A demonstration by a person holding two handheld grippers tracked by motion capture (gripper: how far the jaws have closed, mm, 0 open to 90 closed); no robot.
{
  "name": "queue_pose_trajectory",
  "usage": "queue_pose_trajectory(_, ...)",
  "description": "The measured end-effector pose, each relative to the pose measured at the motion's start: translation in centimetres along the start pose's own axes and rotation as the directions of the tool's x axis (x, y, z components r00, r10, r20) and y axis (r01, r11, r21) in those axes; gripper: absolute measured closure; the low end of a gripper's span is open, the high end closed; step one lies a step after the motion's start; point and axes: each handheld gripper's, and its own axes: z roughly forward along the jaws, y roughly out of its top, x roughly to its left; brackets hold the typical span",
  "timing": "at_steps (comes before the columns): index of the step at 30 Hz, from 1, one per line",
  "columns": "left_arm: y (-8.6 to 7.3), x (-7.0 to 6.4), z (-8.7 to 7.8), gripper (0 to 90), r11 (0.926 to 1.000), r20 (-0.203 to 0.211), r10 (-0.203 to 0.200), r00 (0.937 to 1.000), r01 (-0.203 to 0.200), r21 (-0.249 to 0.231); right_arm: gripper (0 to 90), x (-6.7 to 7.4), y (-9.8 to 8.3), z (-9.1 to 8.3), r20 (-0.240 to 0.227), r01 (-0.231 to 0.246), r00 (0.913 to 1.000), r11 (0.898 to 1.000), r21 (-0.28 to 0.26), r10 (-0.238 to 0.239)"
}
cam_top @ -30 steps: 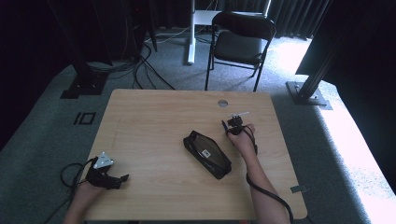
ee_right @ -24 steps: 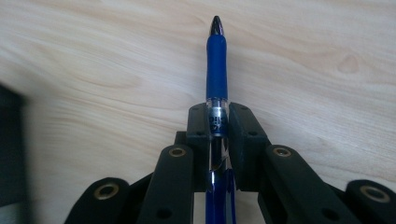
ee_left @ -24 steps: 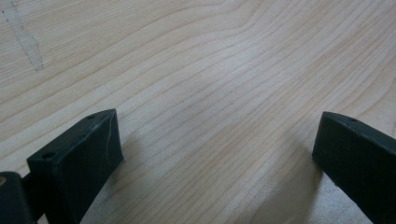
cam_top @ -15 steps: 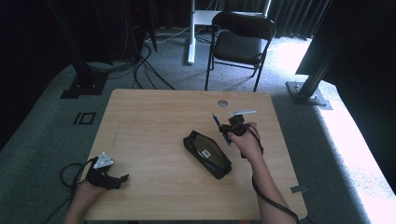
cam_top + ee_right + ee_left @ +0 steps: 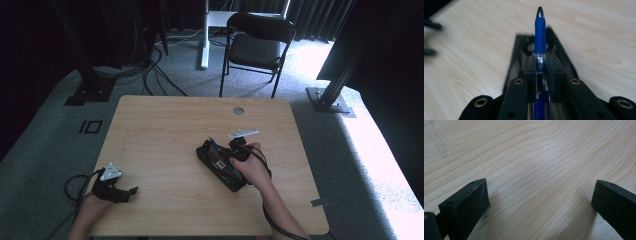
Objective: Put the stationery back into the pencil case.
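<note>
My right gripper (image 5: 216, 146) hovers over a black pen case (image 5: 223, 172) lying at an angle on the wooden table (image 5: 165, 125), right of centre. Its jaws are shut on a blue pen (image 5: 540, 37) with a clear barrel, whose silver tip sticks out ahead of the right gripper (image 5: 540, 65). The case (image 5: 515, 57) lies dark and blurred beneath the pen. My left gripper (image 5: 130, 191) rests at the table's front left corner. In the left gripper view it (image 5: 539, 195) stands open, with bare wood between its fingers (image 5: 469, 201).
A round cable hole (image 5: 238, 110) sits near the table's far edge. Beyond the table stand a black folding chair (image 5: 257, 45) and a white desk leg (image 5: 204, 35). Cables trail across the grey carpet (image 5: 150, 75).
My right gripper has carried the pen left and toward the near edge, from beside the case's right end to above it. The left gripper stayed put.
</note>
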Motion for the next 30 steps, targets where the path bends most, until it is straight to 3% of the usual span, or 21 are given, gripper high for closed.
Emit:
queue_pose_trajectory(7,0.0,0.0,0.0,1.6,1.0000,0.000,0.000,1.0000,0.000,0.000,79.1,0.8,-0.6,1.7,0.049,0.064,0.9963,0.990,0.123,-0.071)
queue_pose_trajectory(14,0.0,0.0,0.0,1.6,1.0000,0.000,0.000,1.0000,0.000,0.000,79.1,1.4,-0.6,3.4,0.053,0.099,0.9921,0.969,0.225,-0.114)
queue_pose_trajectory(19,0.0,0.0,0.0,1.6,1.0000,0.000,0.000,1.0000,0.000,0.000,76.8,1.3,-0.5,4.2,0.045,0.097,0.9928,0.967,0.237,-0.111)
queue_pose_trajectory(24,0.0,0.0,0.0,1.6,1.0000,0.000,0.000,1.0000,0.000,0.000,71.7,1.0,-0.3,3.3,0.027,0.082,0.9958,0.982,0.172,-0.088)
queue_pose_trajectory(29,0.0,0.0,0.0,1.6,1.0000,0.000,0.000,1.0000,0.000,0.000,60.8,0.3,0.2,0.8,-0.002,0.075,0.9972,0.996,0.038,-0.075)
queue_pose_trajectory(30,0.0,0.0,0.0,1.6,1.0000,0.000,0.000,1.0000,0.000,0.000,60.1,0.1,0.3,0.4,-0.008,0.055,0.9985,0.998,0.016,-0.054)
